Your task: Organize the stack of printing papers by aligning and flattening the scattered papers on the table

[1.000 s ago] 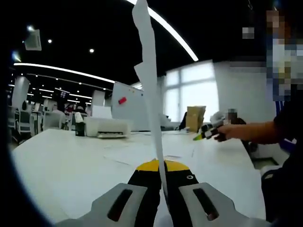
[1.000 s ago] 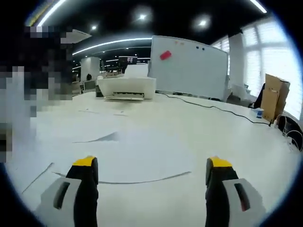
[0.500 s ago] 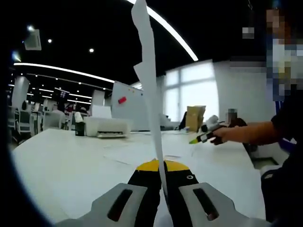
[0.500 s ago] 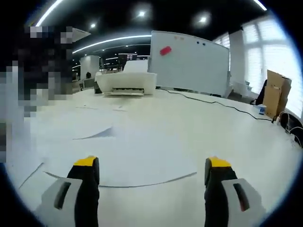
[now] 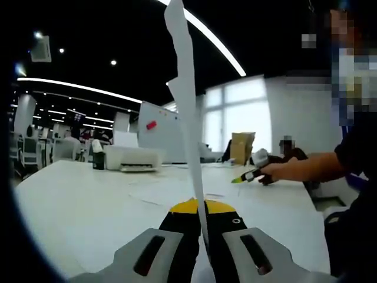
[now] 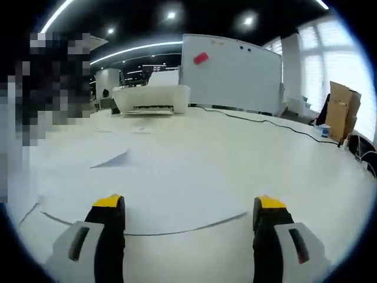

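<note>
While left gripper [image 5: 201,207] stays clamped on sheet [image 5: 187,118] — right gripper [image 6: 187,212] lower

The left gripper [image 5: 200,215] pinches a paper sheet [image 5: 187,106] standing edge-on; the right gripper [image 5: 250,174] hovers over the table [image 5: 82,200].

White table [image 6: 283,159] with scattered paper sheets [image 6: 177,200], a printer [image 6: 150,99] and a black cable [image 6: 277,119].

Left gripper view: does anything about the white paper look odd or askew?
Yes. The white paper sheet stands on edge, clamped in the left gripper, its upper edge looking ragged and uneven. On the white table, loose sheets lie scattered, one with a lifted corner.
</note>
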Motion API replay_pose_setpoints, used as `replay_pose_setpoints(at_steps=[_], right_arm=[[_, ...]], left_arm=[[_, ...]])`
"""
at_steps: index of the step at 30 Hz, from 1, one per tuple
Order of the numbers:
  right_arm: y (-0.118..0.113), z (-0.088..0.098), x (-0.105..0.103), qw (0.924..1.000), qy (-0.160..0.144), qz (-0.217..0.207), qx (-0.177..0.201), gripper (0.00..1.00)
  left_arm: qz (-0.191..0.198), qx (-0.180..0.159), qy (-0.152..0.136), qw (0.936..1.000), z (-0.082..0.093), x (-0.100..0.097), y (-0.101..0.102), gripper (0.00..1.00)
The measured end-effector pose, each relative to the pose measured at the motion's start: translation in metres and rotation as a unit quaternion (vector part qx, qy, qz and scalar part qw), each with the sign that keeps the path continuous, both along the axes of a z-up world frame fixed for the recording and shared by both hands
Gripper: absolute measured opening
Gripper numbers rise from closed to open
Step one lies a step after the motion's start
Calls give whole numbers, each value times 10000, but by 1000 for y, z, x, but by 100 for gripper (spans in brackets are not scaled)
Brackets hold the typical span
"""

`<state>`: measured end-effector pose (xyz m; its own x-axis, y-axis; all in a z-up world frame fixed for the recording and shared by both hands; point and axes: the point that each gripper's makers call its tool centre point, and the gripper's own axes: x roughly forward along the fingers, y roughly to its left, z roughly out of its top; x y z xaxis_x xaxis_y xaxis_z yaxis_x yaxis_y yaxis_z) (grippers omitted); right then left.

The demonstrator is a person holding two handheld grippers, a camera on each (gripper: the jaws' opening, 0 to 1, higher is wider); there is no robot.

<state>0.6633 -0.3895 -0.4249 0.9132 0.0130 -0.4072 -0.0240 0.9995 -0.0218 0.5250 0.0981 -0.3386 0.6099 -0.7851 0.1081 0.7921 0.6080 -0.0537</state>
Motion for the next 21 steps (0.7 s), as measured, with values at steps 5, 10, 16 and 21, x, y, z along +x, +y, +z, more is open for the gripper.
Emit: replay_pose_setpoints(at_steps=[5, 10, 16, 21], right_arm=[[-1, -3, 3, 10000, -14, 45, 76, 83], [-2, -9, 5, 9997, 17, 88, 214, 80], [-2, -9, 5, 9995, -162, 113, 244, 77], [-3, -10, 7, 9996, -212, 71, 148, 76]], left_arm=[[1, 1, -1, 10000, 0, 0, 0, 6], [-3, 15, -7, 10000, 0, 0, 0, 6], [-17, 15, -14, 10000, 0, -1, 0, 6], [-42, 17, -18, 10000, 0, -1, 0, 6]])
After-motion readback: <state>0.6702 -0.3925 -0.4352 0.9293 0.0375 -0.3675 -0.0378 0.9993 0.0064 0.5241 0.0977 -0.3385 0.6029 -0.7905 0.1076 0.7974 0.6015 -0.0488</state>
